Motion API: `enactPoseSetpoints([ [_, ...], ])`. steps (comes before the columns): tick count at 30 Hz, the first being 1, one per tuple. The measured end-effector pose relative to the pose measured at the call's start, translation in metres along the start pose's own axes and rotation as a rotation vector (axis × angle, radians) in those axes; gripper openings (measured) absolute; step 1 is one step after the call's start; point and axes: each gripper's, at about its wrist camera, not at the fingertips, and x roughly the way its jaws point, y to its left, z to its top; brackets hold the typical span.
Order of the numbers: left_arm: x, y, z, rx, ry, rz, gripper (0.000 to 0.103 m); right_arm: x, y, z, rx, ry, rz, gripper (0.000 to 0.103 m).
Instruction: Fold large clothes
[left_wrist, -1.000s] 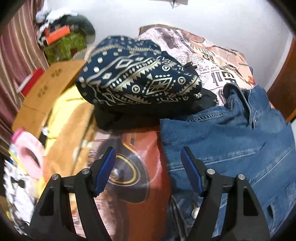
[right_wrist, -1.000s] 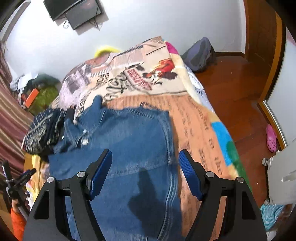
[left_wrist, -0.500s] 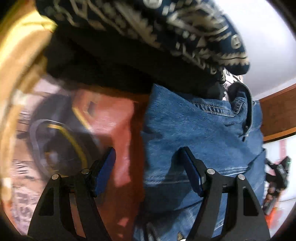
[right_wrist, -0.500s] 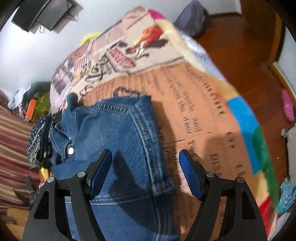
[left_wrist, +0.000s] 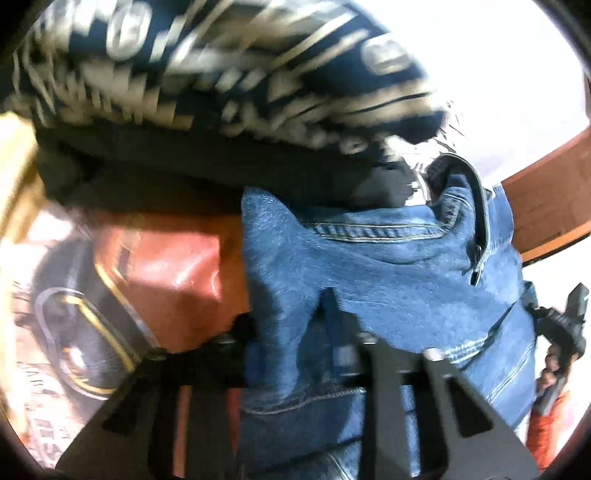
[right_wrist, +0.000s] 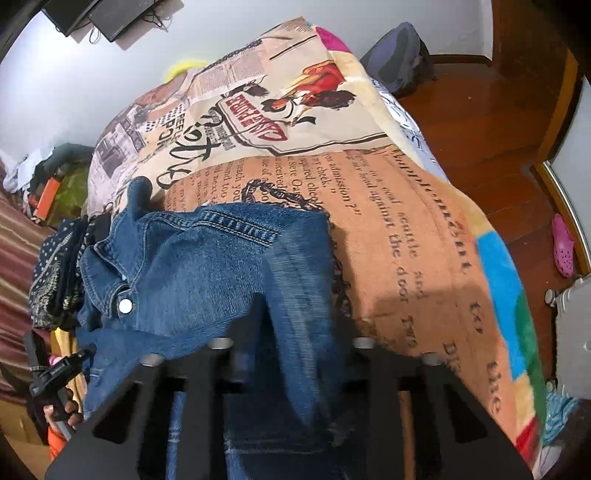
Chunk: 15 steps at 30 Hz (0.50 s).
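A blue denim jacket (right_wrist: 207, 266) lies on the printed blanket (right_wrist: 406, 229) of a bed, collar and snap button to the left. My right gripper (right_wrist: 291, 350) is closing on the jacket's right edge, and a ridge of denim is bunched up between its fingers. In the left wrist view the jacket (left_wrist: 388, 280) fills the right half. My left gripper (left_wrist: 295, 354) is closing on its left edge, with a fold of denim pinched between the fingers. Each gripper shows small in the other's view, the left one (right_wrist: 55, 373) in a hand.
A pile of folded clothes topped by a navy patterned cloth (left_wrist: 221, 74) sits just beyond the jacket's collar. The bed's right side drops to a wooden floor (right_wrist: 498, 122) with a pink clog (right_wrist: 563, 251) and a dark backpack (right_wrist: 399, 62).
Both grippers have come down onto the jacket and drawn their fingers together from wide open. Denim now stands bunched between each pair of fingers.
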Motion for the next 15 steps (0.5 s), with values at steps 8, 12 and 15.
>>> enactPoseSetpoints([
  [8, -0.067, -0.07, -0.003, 0.198, -0.162, 0.056, 0.007, -0.061, 0.03, 0.0, 0.011, -0.104, 0.102, 0.009],
  [12, -0.114, -0.097, 0.008, 0.257, -0.27, -0.001, 0.007, -0.086, 0.063, 0.006, -0.073, -0.159, 0.084, 0.009],
  [15, -0.138, -0.099, 0.021, 0.264, -0.294, -0.039, 0.007, -0.097, 0.077, 0.015, -0.109, -0.184, 0.097, 0.009],
])
